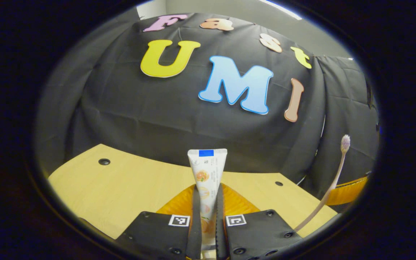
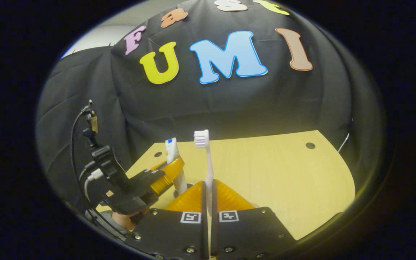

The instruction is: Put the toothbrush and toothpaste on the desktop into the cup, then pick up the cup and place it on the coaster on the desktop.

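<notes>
A white toothpaste tube (image 1: 208, 177) with an orange fruit print stands upright between the fingers of my left gripper (image 1: 208, 196), which is shut on it above the wooden desktop (image 1: 121, 184). My right gripper (image 2: 208, 191) is shut on a pale pink toothbrush (image 2: 208, 159), held upright with the white bristles at the top. In the left gripper view the toothbrush (image 1: 332, 180) rises at the right with an orange finger of the right gripper behind it. In the right gripper view the left gripper (image 2: 164, 177) holds the toothpaste tube (image 2: 173, 162) at the left.
The light wooden desktop (image 2: 284, 177) has small round dark holes (image 1: 104, 161) and ends at the black cloth wall behind. A hand (image 2: 123, 218) grips the left gripper's handle, with cables (image 2: 81, 151) rising from it.
</notes>
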{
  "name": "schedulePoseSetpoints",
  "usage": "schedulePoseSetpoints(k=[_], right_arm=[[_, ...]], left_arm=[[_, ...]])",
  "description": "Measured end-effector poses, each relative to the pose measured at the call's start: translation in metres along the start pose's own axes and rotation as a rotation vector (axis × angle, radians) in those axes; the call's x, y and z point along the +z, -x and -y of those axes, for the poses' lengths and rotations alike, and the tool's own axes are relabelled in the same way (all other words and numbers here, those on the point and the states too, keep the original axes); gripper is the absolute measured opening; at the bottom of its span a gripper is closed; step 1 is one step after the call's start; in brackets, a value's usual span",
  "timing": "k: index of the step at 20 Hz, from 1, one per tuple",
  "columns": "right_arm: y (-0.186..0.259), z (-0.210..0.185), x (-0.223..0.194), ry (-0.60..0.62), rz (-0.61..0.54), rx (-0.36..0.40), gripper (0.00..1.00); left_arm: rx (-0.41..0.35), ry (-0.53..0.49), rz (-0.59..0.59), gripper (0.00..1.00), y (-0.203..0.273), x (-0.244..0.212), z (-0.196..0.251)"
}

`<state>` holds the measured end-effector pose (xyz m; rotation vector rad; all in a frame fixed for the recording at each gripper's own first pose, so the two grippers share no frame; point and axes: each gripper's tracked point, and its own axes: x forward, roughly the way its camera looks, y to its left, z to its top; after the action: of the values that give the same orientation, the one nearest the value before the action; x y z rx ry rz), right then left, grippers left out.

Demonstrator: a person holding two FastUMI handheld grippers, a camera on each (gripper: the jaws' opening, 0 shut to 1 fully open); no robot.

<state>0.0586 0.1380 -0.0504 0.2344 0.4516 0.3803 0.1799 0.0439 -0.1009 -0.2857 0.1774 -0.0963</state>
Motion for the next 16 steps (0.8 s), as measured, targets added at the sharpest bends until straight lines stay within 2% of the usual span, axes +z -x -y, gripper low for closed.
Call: schedulePoseSetpoints(k=[1, 2, 6, 8, 9, 13, 14, 15, 16], right_arm=[[-0.001, 0.0, -0.001, -0.002, -0.004, 0.0, 0.04], [-0.003, -0.001, -0.001, -0.004, -0.008, 0.001, 0.04], [-0.009, -0.005, -0.003, -0.01, -0.028, 0.014, 0.04], [-0.012, -0.007, -0.004, -0.01, -0.034, 0.02, 0.04], [-0.012, -0.008, -0.005, -0.011, -0.036, 0.022, 0.04], [-0.015, -0.009, -0.002, -0.01, -0.029, 0.031, 0.04], [-0.015, -0.01, -0.001, -0.009, -0.029, 0.034, 0.04], [-0.016, -0.011, 0.0, -0.008, -0.025, 0.037, 0.04], [-0.018, -0.011, 0.002, -0.006, -0.02, 0.04, 0.04]], left_arm=[[0.007, -0.01, -0.026, 0.22, -0.001, -0.01, 0.001], [0.009, -0.02, -0.049, 0.26, -0.002, -0.018, -0.001], [0.03, -0.063, -0.17, 0.33, 0.0, -0.052, -0.006], [0.05, -0.083, -0.228, 0.29, 0.003, -0.068, -0.011], [0.052, -0.077, -0.255, 0.36, 0.005, -0.073, -0.011], [0.049, -0.07, -0.243, 0.47, 0.011, -0.065, -0.013], [0.047, -0.069, -0.238, 0.58, 0.017, -0.065, -0.011], [0.039, -0.065, -0.235, 0.6, 0.02, -0.063, -0.01], [0.04, -0.062, -0.231, 0.75, 0.024, -0.061, -0.011]])
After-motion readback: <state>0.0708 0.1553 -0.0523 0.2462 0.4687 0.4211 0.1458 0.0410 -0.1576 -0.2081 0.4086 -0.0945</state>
